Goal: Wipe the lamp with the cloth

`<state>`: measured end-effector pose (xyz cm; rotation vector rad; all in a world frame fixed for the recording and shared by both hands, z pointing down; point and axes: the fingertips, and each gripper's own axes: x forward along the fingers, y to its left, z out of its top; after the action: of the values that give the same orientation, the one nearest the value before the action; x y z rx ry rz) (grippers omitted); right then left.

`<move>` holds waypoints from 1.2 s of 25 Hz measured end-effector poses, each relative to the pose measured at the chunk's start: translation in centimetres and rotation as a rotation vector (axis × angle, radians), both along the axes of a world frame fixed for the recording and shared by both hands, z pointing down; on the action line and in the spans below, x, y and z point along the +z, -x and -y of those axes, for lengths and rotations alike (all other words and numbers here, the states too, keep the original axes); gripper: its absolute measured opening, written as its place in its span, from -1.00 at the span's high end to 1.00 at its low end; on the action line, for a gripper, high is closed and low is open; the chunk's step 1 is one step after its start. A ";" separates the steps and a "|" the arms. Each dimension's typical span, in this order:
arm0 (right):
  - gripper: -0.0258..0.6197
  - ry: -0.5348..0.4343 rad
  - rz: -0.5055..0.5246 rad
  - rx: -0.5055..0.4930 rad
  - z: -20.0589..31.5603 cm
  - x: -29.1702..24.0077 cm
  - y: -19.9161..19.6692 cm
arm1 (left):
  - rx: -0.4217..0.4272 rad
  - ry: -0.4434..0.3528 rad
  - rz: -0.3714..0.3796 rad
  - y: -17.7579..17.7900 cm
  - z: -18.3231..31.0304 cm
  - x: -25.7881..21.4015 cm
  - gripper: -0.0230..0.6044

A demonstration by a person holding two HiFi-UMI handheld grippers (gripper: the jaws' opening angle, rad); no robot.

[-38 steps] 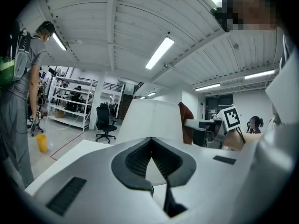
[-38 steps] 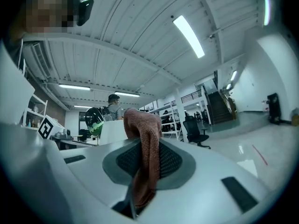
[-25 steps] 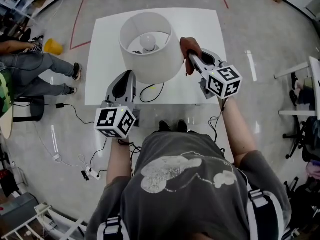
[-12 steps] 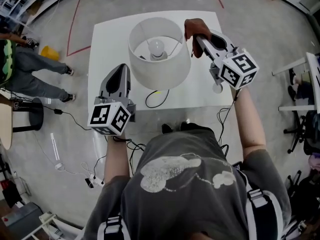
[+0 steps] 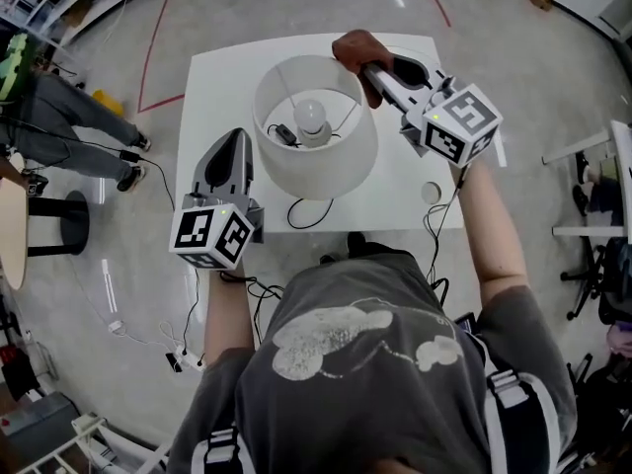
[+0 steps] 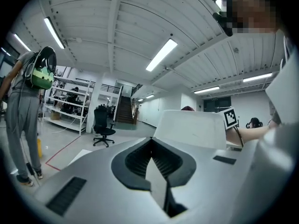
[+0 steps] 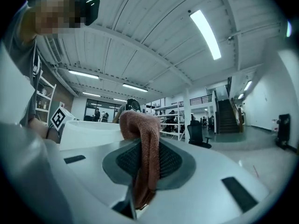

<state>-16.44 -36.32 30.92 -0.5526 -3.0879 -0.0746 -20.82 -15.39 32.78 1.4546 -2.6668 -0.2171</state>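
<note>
The lamp's white shade point(image 5: 314, 151) stands in the middle of the white table point(image 5: 405, 181), its bulb point(image 5: 314, 115) showing inside. A red-brown cloth point(image 5: 355, 49) is pinched in my right gripper point(image 5: 373, 72), which is shut on it at the shade's far right rim. The right gripper view shows the cloth point(image 7: 142, 148) hanging between the jaws, with the shade point(image 7: 88, 132) to their left. My left gripper point(image 5: 235, 138) is shut on nothing, just left of the shade and apart from it. Its own view has the shade point(image 6: 191, 127) ahead to the right.
A black cord point(image 5: 306, 210) loops on the table in front of the lamp. A small round object point(image 5: 431, 193) lies near the table's front right corner. A person point(image 5: 59, 107) walks at the far left, near a stool point(image 5: 59, 220) and floor cables.
My right gripper has carried the cloth from the shade's right side up and around to its far right rim. The left gripper has stayed beside the shade. The person at left stood up.
</note>
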 end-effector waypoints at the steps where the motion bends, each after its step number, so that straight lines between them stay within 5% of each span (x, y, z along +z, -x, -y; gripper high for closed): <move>1: 0.74 0.012 -0.004 -0.023 -0.2 0.3 0.4 | -0.010 0.006 -0.001 0.2 0.0 0.0 0.90; 15: 0.74 -0.011 -0.183 -0.148 0.8 9.4 3.0 | -0.130 0.071 -0.041 2.5 0.3 2.6 0.90; 24: 0.74 0.057 -0.241 0.085 3.9 12.5 0.7 | -0.034 0.070 -0.053 4.0 0.7 3.8 0.91; 30: 0.74 0.116 -0.155 0.382 5.2 8.7 -4.8 | 0.144 0.052 -0.061 3.7 1.0 3.6 0.90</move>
<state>-11.65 -41.51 39.63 0.0375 -2.9944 0.1426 -24.52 -16.38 36.36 1.5889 -2.4874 -0.1766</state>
